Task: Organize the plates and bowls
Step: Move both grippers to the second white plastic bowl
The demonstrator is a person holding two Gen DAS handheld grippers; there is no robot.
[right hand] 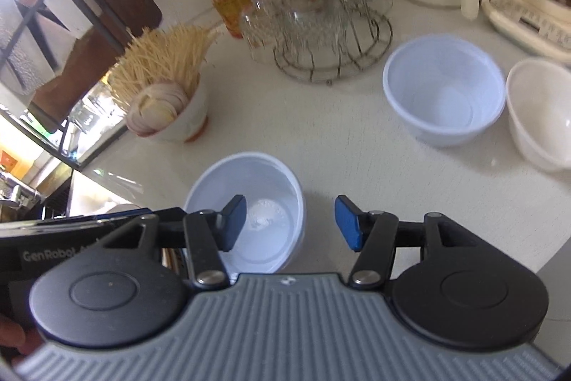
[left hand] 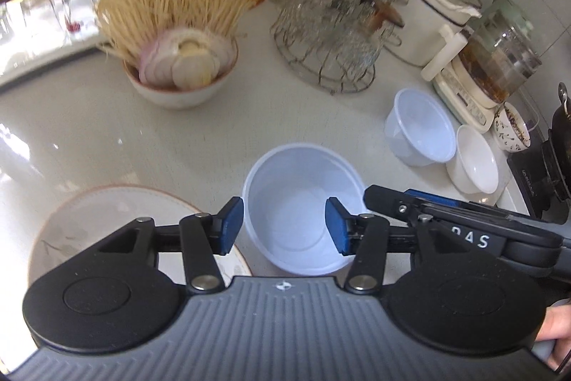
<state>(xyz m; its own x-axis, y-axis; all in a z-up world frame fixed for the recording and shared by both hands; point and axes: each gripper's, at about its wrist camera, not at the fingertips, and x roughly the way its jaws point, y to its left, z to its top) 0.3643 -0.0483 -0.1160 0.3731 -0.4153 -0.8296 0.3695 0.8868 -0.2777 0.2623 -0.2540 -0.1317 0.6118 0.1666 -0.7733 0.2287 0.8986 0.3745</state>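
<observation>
Both tongs, left [left hand: 284,225] and right [right hand: 291,223], hung wide open and empty over the near plastic bowl [left hand: 303,209] on the tabletop [left hand: 142,145], beside the plate [left hand: 107,220]. It looked light, thin and flexible, best pinched at its rim. Beyond it sat another plastic bowl [left hand: 421,127] and a white bowl [left hand: 474,159].

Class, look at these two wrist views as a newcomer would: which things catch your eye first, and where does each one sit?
First, the empty pale blue plastic bowl on the white counter, right below the open left gripper. Next, the ceramic bowl bristling with thin wooden sticks and onion slices at the back left, and the wire rack of upturned glasses beside it. The right gripper, also open, holds nothing.
</observation>
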